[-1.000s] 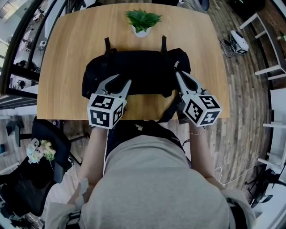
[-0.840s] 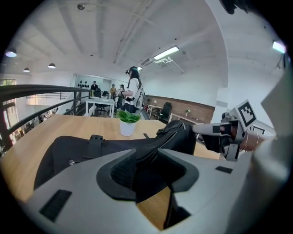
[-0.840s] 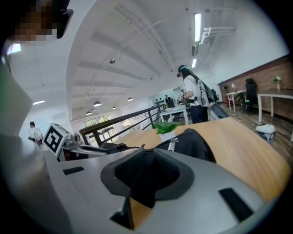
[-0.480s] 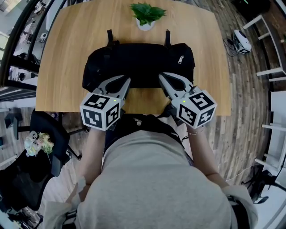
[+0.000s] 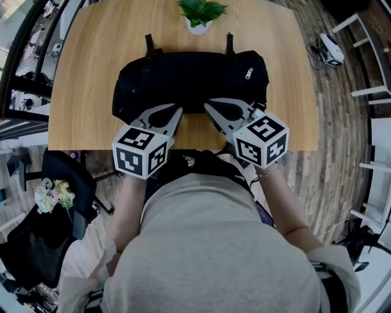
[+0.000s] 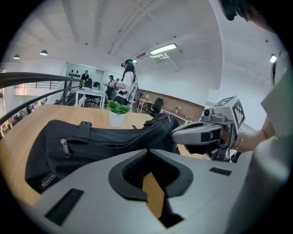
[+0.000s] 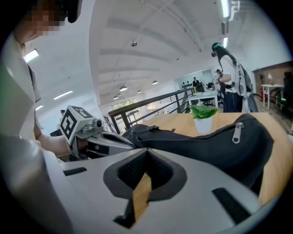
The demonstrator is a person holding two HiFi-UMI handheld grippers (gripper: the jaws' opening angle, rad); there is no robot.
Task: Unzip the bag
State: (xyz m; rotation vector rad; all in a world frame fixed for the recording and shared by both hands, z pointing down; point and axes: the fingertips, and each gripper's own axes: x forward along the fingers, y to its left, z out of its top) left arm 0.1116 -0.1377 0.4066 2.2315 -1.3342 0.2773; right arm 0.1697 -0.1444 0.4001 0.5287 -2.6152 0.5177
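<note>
A black zip bag [image 5: 189, 76] lies lengthwise across the wooden table [image 5: 91, 67]. A silver zip pull [image 5: 248, 73] shows near its right end, and another pull [image 6: 64, 147] hangs at its left end. My left gripper [image 5: 178, 111] sits at the bag's near edge, left of the middle. Its jaws have just been closing and now stand shut with nothing between them. My right gripper [image 5: 206, 104] is close beside it at the same edge, tip pointing left, shut and empty. In the gripper views both tips, left [image 6: 147, 149] and right [image 7: 147, 149], meet in front of the bag.
A small potted plant [image 5: 200, 12] stands behind the bag at the table's far edge. Two bag straps [image 5: 148, 44] stick out towards it. An office chair [image 5: 58, 202] is on the floor to the left. The table's near edge runs just under both grippers.
My right gripper has swung left along the bag's near edge, from its right end to the middle. The left gripper's jaws have closed and it has shifted slightly.
</note>
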